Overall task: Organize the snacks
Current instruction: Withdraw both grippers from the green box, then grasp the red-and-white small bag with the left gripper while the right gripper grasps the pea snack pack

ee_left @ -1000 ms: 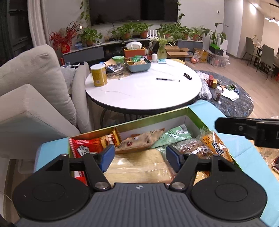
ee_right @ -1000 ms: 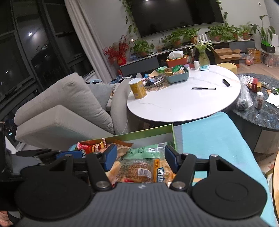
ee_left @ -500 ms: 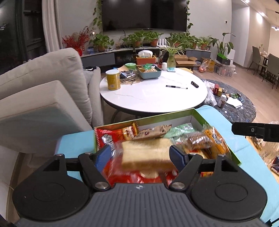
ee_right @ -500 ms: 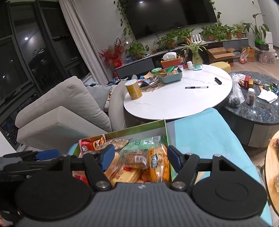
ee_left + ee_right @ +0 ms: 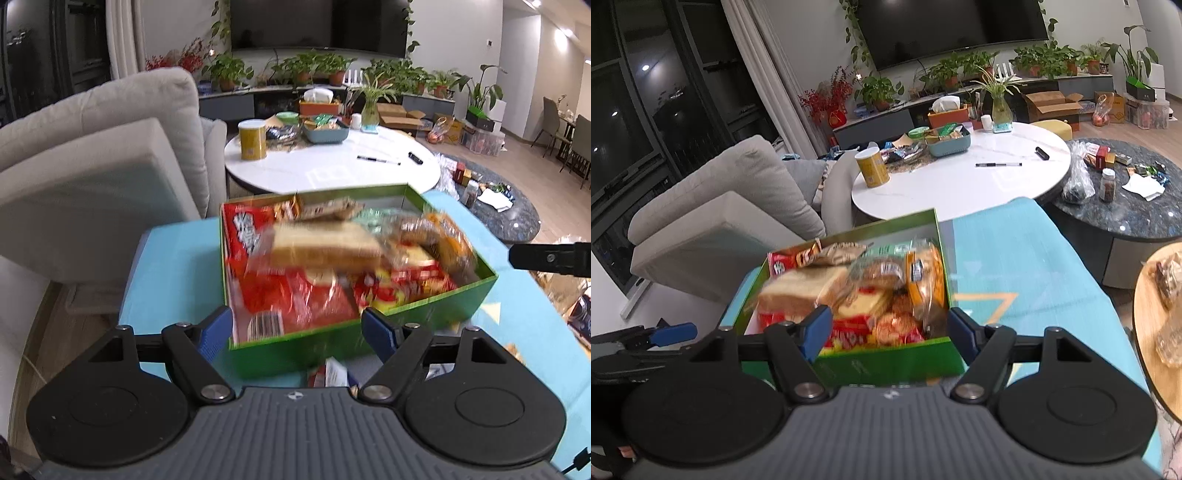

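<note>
A green box (image 5: 354, 332) full of packaged snacks sits on a teal mat (image 5: 173, 266). A wrapped pack of sliced bread (image 5: 325, 243) lies on top of the red packets inside. My left gripper (image 5: 297, 332) hovers just in front of the box's near wall; its jaws are opening and nothing is between them. In the right wrist view the same box (image 5: 886, 365) and bread (image 5: 801, 291) lie ahead of my right gripper (image 5: 891, 332), which is open and holds nothing. The left gripper (image 5: 672, 332) shows at the far left there.
A small packet (image 5: 332, 373) lies on the mat in front of the box. Behind stands a white round table (image 5: 332, 177) with a yellow can (image 5: 252, 140). A grey sofa (image 5: 92, 166) is to the left. A wooden table (image 5: 1160, 332) with wrapped snacks is at right.
The bread pack left my left gripper's pads and now rests in the box. Both grippers drew back from the box, and the left jaws widened.
</note>
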A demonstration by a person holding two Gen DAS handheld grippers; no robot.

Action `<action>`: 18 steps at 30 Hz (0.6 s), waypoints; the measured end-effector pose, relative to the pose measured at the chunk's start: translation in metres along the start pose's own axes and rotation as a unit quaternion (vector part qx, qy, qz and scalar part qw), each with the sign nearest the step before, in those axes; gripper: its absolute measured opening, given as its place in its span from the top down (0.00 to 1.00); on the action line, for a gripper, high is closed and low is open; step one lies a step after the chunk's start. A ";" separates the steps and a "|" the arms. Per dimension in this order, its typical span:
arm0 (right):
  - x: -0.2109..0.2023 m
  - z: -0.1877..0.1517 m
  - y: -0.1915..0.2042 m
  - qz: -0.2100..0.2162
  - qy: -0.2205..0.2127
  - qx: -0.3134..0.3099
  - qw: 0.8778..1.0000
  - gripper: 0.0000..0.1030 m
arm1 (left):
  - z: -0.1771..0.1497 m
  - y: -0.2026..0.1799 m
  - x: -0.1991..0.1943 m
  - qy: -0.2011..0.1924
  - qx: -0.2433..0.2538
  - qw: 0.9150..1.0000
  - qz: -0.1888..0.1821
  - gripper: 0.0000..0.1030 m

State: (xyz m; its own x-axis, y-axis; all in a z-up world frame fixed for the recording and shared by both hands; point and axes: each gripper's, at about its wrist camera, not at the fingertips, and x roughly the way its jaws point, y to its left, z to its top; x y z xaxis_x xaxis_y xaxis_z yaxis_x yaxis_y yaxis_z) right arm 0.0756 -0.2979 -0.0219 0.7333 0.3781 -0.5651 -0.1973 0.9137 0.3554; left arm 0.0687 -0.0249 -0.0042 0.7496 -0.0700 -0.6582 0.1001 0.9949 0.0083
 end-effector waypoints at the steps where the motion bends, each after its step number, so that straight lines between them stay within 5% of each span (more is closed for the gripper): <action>1: -0.002 -0.003 0.000 0.000 0.002 0.000 1.000 0.06 | -0.004 0.000 0.000 0.004 -0.002 1.000 0.000 0.28; 18: 0.006 -0.061 -0.018 -0.044 0.066 -0.019 0.997 0.06 | -0.043 -0.011 0.024 0.040 -0.003 0.999 0.006 0.22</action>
State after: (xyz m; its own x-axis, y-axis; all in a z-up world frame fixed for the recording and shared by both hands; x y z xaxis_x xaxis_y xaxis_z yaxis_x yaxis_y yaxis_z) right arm 0.0443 -0.3027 -0.0770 0.6579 0.3105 -0.6861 -0.1628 0.9482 0.2730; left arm 0.0576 -0.0349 -0.0530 0.6964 -0.0522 -0.7158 0.0872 0.9961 0.0122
